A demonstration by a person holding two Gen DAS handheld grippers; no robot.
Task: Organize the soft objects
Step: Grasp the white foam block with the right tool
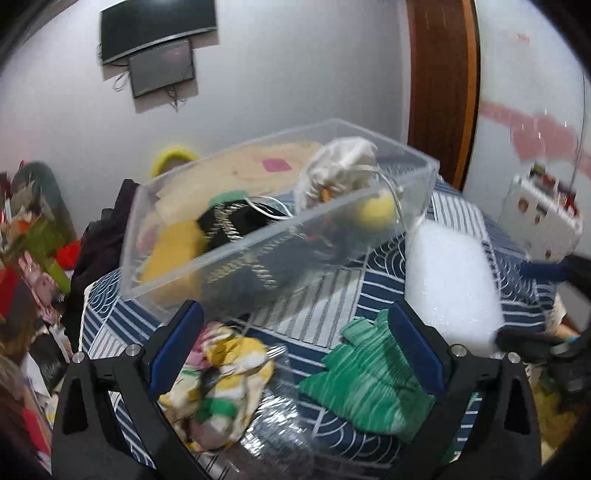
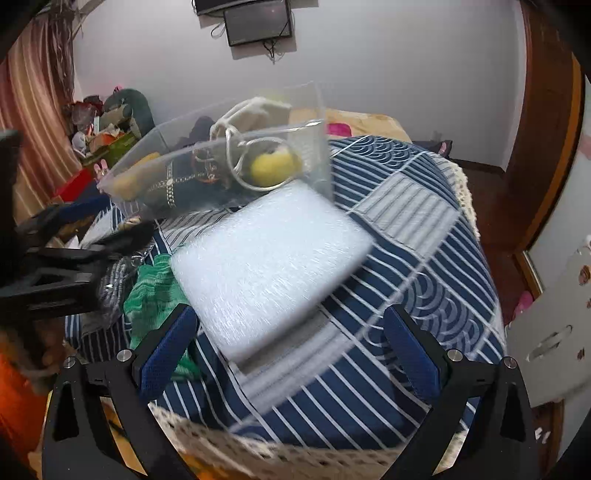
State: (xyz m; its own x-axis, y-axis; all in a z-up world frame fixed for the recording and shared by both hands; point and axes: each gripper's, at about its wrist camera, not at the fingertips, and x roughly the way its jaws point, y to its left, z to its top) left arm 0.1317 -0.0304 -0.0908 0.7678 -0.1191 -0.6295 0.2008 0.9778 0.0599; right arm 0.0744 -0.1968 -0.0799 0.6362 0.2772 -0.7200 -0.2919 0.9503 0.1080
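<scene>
Foam, the white pad (image 2: pixel 269 266), lies wider than your right hand-held gripper (image 2: pixel 291 350), jaws apart and empty like the left hand-held gripper (image 1: pixel 295 343), so your pinch could slip.

A pale grey wall (image 2: pixel 388 74) closes the far side of the room, with a dark screen (image 1: pixel 159 29) mounted high on it and a smaller dark panel (image 1: pixel 162 68) just below, loose wires hanging from both. To the right stands a brown wooden door frame (image 1: pixel 443 85). On the left a striped reddish curtain (image 2: pixel 29 103) hangs beside a heap of clutter (image 2: pixel 107 125). A surface covered in blue-and-white patterned cloth (image 2: pixel 424 258) fills the foreground. The light is soft and even.
</scene>
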